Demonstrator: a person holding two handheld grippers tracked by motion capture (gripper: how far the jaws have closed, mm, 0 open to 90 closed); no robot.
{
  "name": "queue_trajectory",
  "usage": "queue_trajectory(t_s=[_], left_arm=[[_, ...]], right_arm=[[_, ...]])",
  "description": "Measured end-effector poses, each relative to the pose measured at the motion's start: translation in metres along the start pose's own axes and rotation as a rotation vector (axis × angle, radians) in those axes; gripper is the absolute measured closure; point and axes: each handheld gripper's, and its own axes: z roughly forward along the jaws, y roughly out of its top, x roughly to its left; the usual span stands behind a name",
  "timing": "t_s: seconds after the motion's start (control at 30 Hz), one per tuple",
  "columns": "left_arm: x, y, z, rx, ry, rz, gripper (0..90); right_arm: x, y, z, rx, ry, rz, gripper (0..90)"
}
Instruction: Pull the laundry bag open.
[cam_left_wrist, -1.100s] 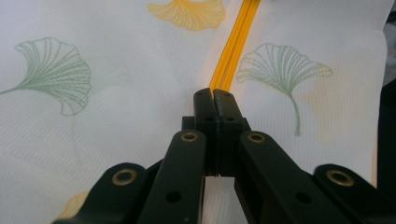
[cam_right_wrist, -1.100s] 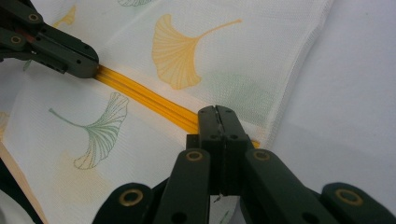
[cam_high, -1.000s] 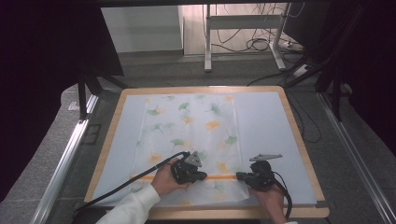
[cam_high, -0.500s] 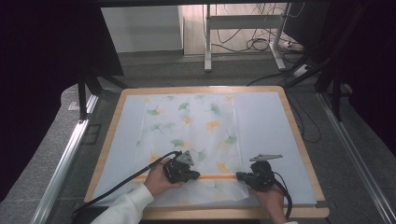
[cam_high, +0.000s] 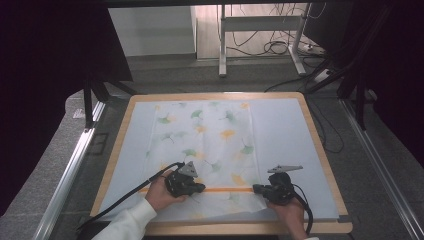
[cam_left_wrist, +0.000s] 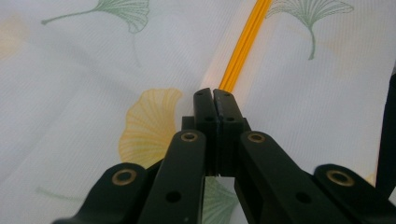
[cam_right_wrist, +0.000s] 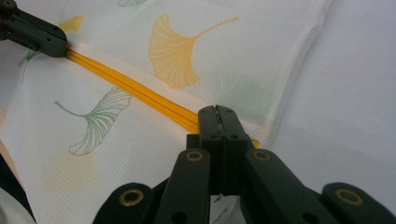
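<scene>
A thin white cloth (cam_high: 210, 145) printed with green and yellow ginkgo leaves lies spread on the pale mat of a wooden-rimmed table (cam_high: 320, 150), its long axis running away from the person. Near the person's edge the cloth is folded back on itself, and an orange stripe (cam_high: 227, 189) runs crosswise along the fold line between the two grippers. In the left gripper view the stripe (cam_left_wrist: 243, 42) meets the jaw tips head-on; in the right gripper view it (cam_right_wrist: 135, 93) runs diagonally from the jaw tips toward the other gripper at upper left.

The left gripper (cam_high: 200, 188), held in the left hand (cam_high: 160, 192), has its jaws pressed together at the left end of the stripe, pinching the cloth there. The right gripper (cam_high: 257, 189), held in the right hand (cam_high: 287, 210), likewise has its jaws closed on the cloth at the stripe's right end, close to the cloth's right edge. Black cables trail from both grippers toward the table's near rim. Beyond the table stands a metal desk frame (cam_high: 260, 30) with loose cables on the floor.
</scene>
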Motion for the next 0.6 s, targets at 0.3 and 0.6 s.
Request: queue_trajectory(t_s=[0.3, 0.6], left_arm=[[0.0014, -0.0034, -0.0025, -0.002, 0.001, -0.011, 90.0], [0.0034, -0.0076, -0.0064, 0.002, 0.001, -0.018, 90.0]], right_arm=[[-0.0004, -0.0002, -0.0001, -0.002, 0.001, 0.001, 89.8], [-0.0004, -0.0003, -0.0001, -0.002, 0.001, 0.002, 89.8]])
